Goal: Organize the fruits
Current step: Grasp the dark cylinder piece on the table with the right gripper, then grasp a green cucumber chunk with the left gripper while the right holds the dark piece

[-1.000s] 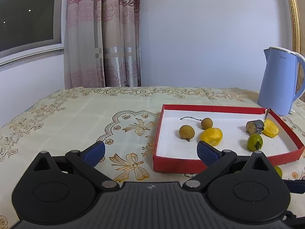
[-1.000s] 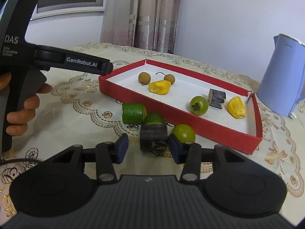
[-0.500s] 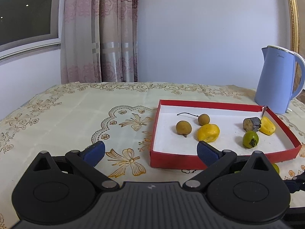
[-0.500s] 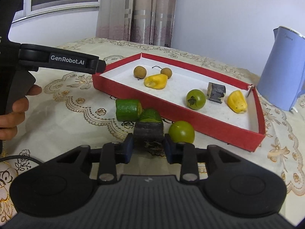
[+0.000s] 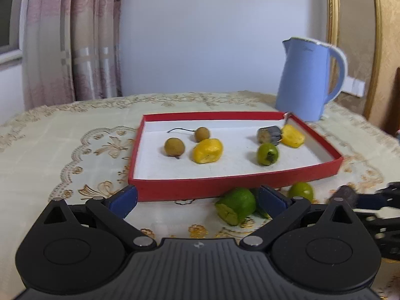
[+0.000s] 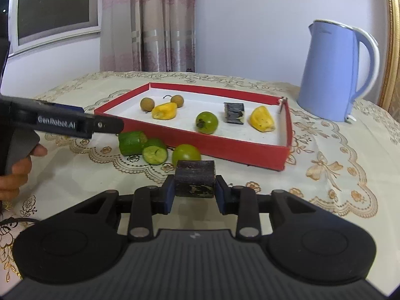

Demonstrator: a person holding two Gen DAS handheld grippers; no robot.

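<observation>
**Holding the dark chunk near the red tray**

I am holding a hand-held gripper in each hand. My right hand-held gripper (image 6: 194,195) is squeezing a dark chunk (image 6: 194,182) between its blue pads. The chunk is sitting up off the desk (image 6: 325,200), in front of the red tray (image 6: 225,147).

My left hand-held gripper (image 5: 197,198) is standing wide open with nothing in it. It is pointing at the near wall of the tray.

Inside the tray, two small brown fruits (image 5: 174,147) are lying beside a yellow piece (image 5: 207,150). A green round fruit (image 5: 267,154), another dark chunk (image 5: 268,135) and one more yellow piece (image 5: 292,136) are lying at the other end.

On the desk, just in front of the tray, two green cut pieces (image 6: 131,143) are touching each other. A green ball (image 6: 186,153) is sitting next to them.

A blue kettle (image 6: 330,72) is standing behind the tray's far corner.
</observation>
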